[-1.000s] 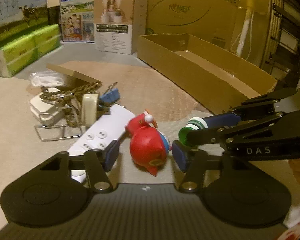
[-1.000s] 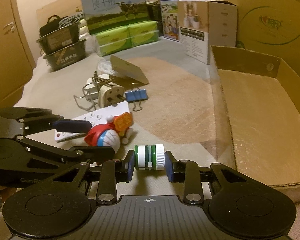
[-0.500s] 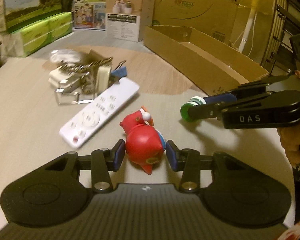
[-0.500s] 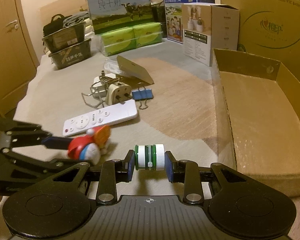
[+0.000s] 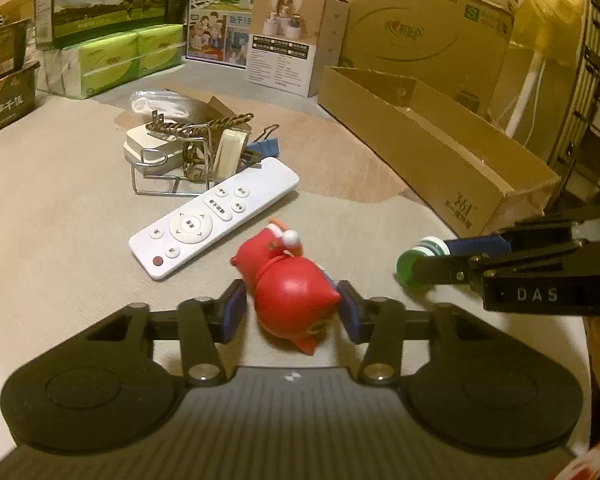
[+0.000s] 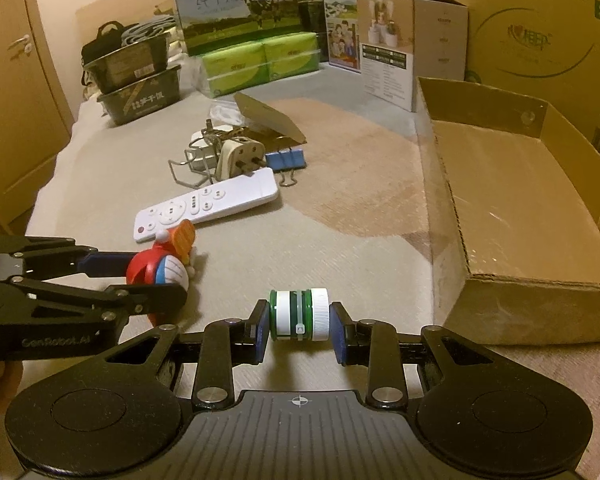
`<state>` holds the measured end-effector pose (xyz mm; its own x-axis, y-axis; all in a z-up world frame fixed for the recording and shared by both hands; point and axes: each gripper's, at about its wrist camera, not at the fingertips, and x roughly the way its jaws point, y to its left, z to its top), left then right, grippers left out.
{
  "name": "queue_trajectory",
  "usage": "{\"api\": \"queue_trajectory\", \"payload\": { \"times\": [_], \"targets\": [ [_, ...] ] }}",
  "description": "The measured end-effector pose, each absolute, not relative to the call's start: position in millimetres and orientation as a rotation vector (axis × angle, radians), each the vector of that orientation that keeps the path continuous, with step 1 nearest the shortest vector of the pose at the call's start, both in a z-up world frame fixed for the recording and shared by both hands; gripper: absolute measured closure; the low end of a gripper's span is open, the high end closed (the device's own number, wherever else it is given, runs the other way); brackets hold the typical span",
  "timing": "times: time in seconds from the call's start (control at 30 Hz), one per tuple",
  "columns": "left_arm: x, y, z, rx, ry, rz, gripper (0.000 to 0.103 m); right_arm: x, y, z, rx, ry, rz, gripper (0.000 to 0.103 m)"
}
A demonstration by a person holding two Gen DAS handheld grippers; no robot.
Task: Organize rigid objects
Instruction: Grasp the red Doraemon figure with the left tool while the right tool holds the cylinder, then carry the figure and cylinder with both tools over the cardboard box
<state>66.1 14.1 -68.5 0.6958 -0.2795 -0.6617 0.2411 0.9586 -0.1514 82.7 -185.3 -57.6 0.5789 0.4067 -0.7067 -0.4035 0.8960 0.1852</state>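
Starting at the left, a cluster of loose items is lying on the pale bed surface (image 6: 100, 168): a wire rack (image 5: 168, 164), a cream plug adapter (image 6: 238, 152), a blue binder clip (image 6: 286, 159) and a white remote control (image 5: 214, 218). Just in front of the remote, the left gripper (image 5: 290, 312) is clenching a red cartoon toy figure (image 5: 288, 288) between its blue pads, the toy sitting tilted with its base toward the camera. Further right, the right gripper (image 6: 299, 330) is grasping a small green-and-white cylindrical bottle (image 6: 299, 314) end to end, its white cap against the right-hand pad. At the far right, an open cardboard box (image 6: 444, 240) is waiting with its interior showing nothing inside. Both held items are hovering near the box's front corner. To do this step well, each gripper probably needs to be carrying its object clear over the box wall before lowering, keeping the grip firm on the rounded toy, which looks likely to slip.
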Motion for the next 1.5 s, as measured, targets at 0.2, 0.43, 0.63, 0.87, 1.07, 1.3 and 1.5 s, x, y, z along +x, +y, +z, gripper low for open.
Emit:
{"api": "queue_trajectory", "payload": {
  "times": [0.2, 0.43, 0.63, 0.87, 1.07, 1.3, 1.5],
  "targets": [
    [62.5, 15.4, -64.0, -0.067, 0.765, -0.267, 0.062, 79.6, -188.0, -52.1, 0.012, 0.812, 0.466, 0.071],
    [49.2, 14.3, -53.7, -0.057, 0.761, -0.262, 0.062, 69.6, -193.1, -40.8, 0.023, 0.786, 0.458, 0.071],
    [43.3, 6.4, -36.9, -0.05, 0.736, -0.271, 0.062, 60.3, -202.1, -27.9, 0.033, 0.754, 0.444, 0.071],
    [47.9, -15.8, -12.8, -0.035, 0.696, -0.312, 0.062, 52.2, -226.1, -5.9, 0.056, 0.695, 0.401, 0.071],
    [66.7, -52.2, 6.3, -0.009, 0.661, -0.392, 0.062, 59.0, -265.8, 10.2, 0.071, 0.652, 0.311, 0.071],
    [96.1, -103.8, 14.0, 0.024, 0.642, -0.483, 0.062, 78.7, -313.8, 10.9, 0.069, 0.643, 0.213, 0.071],
    [118.4, -140.9, 14.0, 0.05, 0.64, -0.537, 0.062, 99.0, -352.6, 4.3, 0.075, 0.652, 0.156, 0.071]
  ]
}}
